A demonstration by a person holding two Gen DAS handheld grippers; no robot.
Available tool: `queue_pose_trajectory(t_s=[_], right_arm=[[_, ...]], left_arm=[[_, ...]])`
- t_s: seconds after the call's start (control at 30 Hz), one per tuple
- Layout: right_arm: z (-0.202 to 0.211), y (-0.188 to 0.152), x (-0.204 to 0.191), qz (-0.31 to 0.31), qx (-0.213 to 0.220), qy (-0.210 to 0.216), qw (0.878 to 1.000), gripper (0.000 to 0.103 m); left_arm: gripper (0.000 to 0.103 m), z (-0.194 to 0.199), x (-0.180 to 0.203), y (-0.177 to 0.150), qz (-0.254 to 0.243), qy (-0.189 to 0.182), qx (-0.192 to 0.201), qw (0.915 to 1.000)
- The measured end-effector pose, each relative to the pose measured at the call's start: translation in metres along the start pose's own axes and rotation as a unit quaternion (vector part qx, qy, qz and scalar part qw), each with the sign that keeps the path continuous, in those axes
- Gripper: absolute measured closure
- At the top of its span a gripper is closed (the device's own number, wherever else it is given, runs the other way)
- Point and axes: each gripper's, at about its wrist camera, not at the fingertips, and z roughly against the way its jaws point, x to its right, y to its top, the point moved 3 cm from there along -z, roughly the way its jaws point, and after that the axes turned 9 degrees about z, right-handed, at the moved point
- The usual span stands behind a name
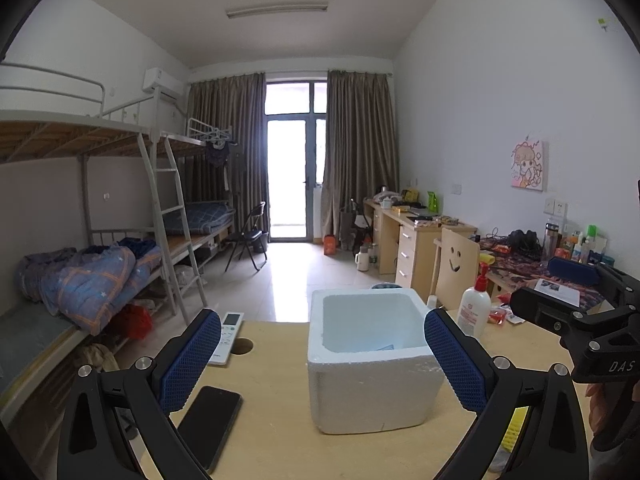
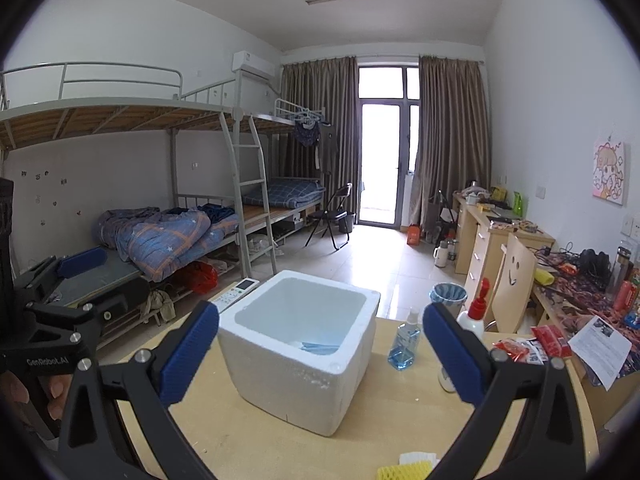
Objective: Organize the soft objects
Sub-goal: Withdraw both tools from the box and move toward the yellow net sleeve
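- Right wrist view: the right gripper (image 2: 320, 356) is spread wide with nothing between the blue pads, hovering just short of the foam box (image 2: 298, 344) on the table (image 2: 256, 452).
- Left gripper (image 1: 322, 356) is likewise held apart and empty, with the same box sitting between its fingers further out.
- Something pale blue is seen lying in the box bottom; a yellow mesh foam sleeve (image 2: 404, 472) is left at the near table edge.
- Risk, probably: the light box could be shoved or tipped by a finger, and the blue bottle (image 2: 407, 344) or pump bottle (image 2: 474, 316) knocked over.
- Readable: "GenRobot.AI" and "DAS" on the gripper bodies.
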Motion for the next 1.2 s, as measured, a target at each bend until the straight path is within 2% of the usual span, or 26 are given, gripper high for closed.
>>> queue_pose_trajectory(t_s=[0.5,0.73,1.0,1.2], right_arm=[[0.057,-0.023,0.004,-0.022,0.023,-0.017,0.999,0.0],[0.084,-0.033,-0.006,-0.022,0.04,-0.025,0.999,0.0],[0.101,-0.049,-0.016,-0.017,0.047,-0.036,0.998,0.0],[0.104,-0.064,-0.016,-0.02,0.049,-0.038,0.998,0.0]], left_arm=[[0.001,0.049,0.024,-0.015,-0.014,-0.014,0.021,0.9996],[0.001,0.068,0.028,-0.027,-0.013,-0.025,0.026,0.9993],[0.001,0.087,0.032,-0.041,-0.013,-0.035,0.035,0.9987],[0.001,0.092,0.032,-0.06,-0.014,-0.028,0.055,0.998]])
